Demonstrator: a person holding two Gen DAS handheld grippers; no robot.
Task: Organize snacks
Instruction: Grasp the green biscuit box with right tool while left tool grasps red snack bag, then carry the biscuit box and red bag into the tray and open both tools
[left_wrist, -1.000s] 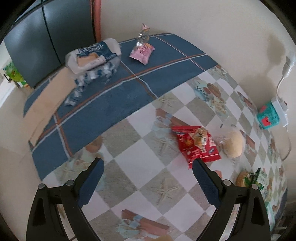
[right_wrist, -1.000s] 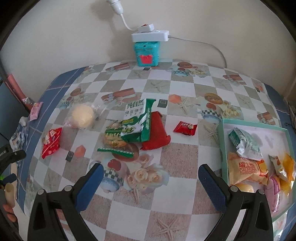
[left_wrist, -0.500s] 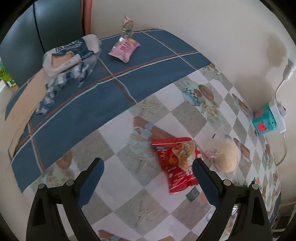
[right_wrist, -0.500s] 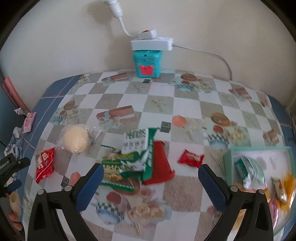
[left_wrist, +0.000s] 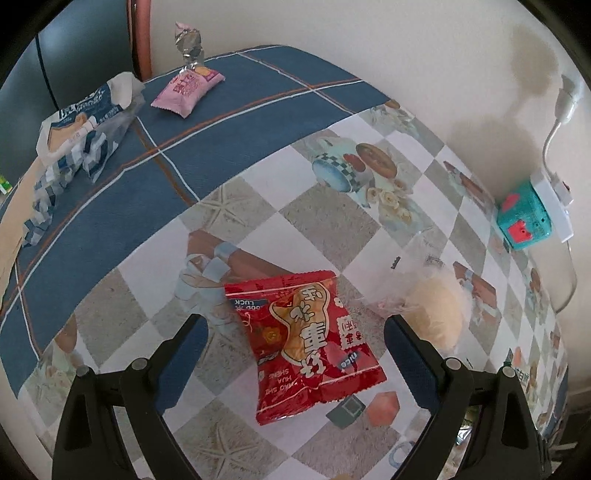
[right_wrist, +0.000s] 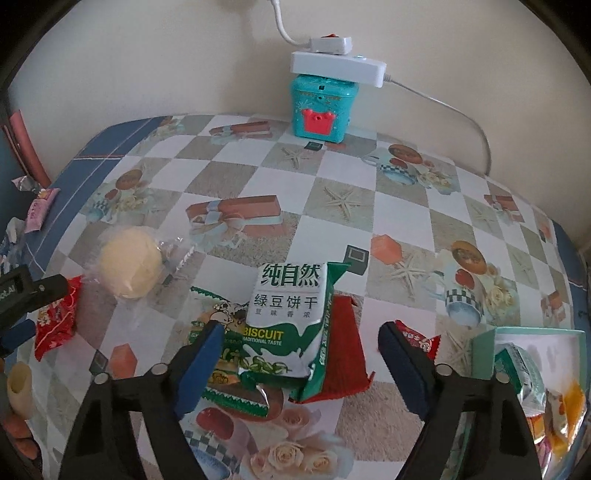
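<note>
Hand-held gripper on the left (left_wrist: 295, 334) is hovering wide open over the red peanut packet (left_wrist: 303, 341), which is lying flat on the desk (left_wrist: 332, 229) between the blue pads without either pad pressing on it. On the right, the other hand-held gripper (right_wrist: 299, 345) has just been narrowing its jaws; it is straddling the green biscuit pack (right_wrist: 286, 325), which is sitting on top of a small heap with a flat red packet (right_wrist: 343, 350) beneath, but the pads are not yet gripping anything.

Sorting is looking only partly done. The teal tray (right_wrist: 484, 345) at the right edge is already holding several wrapped snacks, while a good many are waiting outside it: the small red candy (right_wrist: 421, 341) just beside the tray, the round bun in clear wrap (right_wrist: 129, 262), and, well apart on the blue part of the cloth, the pink packet (left_wrist: 186, 90) and the blue-and-white bag (left_wrist: 79, 123). Each of these is probably still needing a trip to the tray.
</note>
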